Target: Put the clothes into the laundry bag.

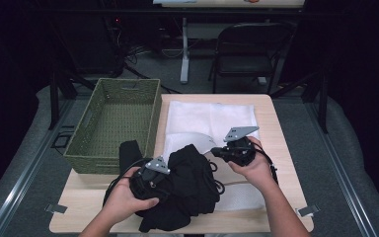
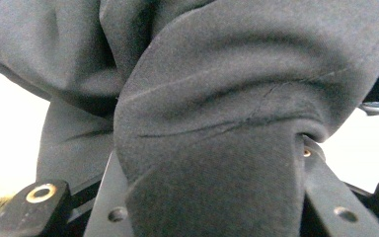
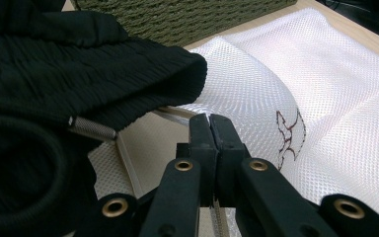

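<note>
- Black garment (image 1: 190, 185) bunched at the near middle of the table (image 1: 271, 106), partly lying on the white mesh bag (image 1: 212, 121).
- Left gripper (image 1: 150, 180) buried in the garment's left side; in the left gripper view dark cloth (image 2: 212, 163) sits between its jaws, which clamp it.
- Right gripper (image 3: 210, 129) with jaws pressed together on the bag's edge, pinching the mesh just beside the garment's ribbed waistband (image 3: 128, 74).
- Metal-tipped drawcord (image 3: 93, 128) hangs out near the jaws.
- Green woven basket (image 1: 86, 131) at the table's far left, touching the bag.
</note>
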Demonstrator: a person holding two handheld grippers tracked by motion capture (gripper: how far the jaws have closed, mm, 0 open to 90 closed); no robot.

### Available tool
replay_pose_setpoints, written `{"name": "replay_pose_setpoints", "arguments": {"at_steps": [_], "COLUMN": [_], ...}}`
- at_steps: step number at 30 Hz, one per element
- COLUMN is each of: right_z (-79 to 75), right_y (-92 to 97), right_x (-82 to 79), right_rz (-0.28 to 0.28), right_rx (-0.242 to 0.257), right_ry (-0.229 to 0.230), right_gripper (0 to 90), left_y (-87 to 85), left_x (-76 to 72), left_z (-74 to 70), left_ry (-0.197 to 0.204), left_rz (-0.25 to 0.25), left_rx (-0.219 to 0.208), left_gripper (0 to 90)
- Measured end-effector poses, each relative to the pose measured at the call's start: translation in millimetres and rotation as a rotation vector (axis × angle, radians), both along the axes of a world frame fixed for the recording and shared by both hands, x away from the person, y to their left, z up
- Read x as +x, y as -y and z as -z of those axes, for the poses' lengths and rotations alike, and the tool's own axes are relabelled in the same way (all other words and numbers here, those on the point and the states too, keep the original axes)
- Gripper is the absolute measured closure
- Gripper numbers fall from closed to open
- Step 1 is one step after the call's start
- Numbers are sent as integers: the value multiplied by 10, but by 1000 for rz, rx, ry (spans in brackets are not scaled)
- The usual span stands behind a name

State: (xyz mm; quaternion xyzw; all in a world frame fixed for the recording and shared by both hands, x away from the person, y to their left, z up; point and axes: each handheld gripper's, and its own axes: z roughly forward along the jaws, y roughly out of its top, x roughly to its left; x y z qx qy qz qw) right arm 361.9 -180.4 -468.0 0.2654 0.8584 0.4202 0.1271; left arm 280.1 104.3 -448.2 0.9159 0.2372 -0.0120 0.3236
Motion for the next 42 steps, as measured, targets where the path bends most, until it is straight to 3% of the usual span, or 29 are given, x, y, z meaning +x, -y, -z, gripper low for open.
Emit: {"name": "replay_pose_setpoints", "arguments": {"at_steps": [6, 12, 20, 31, 42], "right_z": [1, 4, 7, 17, 9], "right_y": [1, 5, 11, 17, 3], "right_x": [0, 4, 10, 20, 9], "right_rz": [0, 2, 2, 10, 13], "right_rx": [2, 2, 5, 8, 20], "right_ry": [-3, -4, -7, -7, 2], "right_gripper": [891, 891, 891, 891, 892], "left_y": [71, 42, 74, 210, 386], "left_x": [-24, -63, -89, -101, 17], "left_z": [-11, -159, -275, -92, 154], "left_ry": [7, 17, 23, 16, 1], "left_rz": [16, 34, 71, 101, 123], "left_rx": [6, -14, -8, 14, 33], "left_gripper": [627, 627, 627, 627, 627]}}
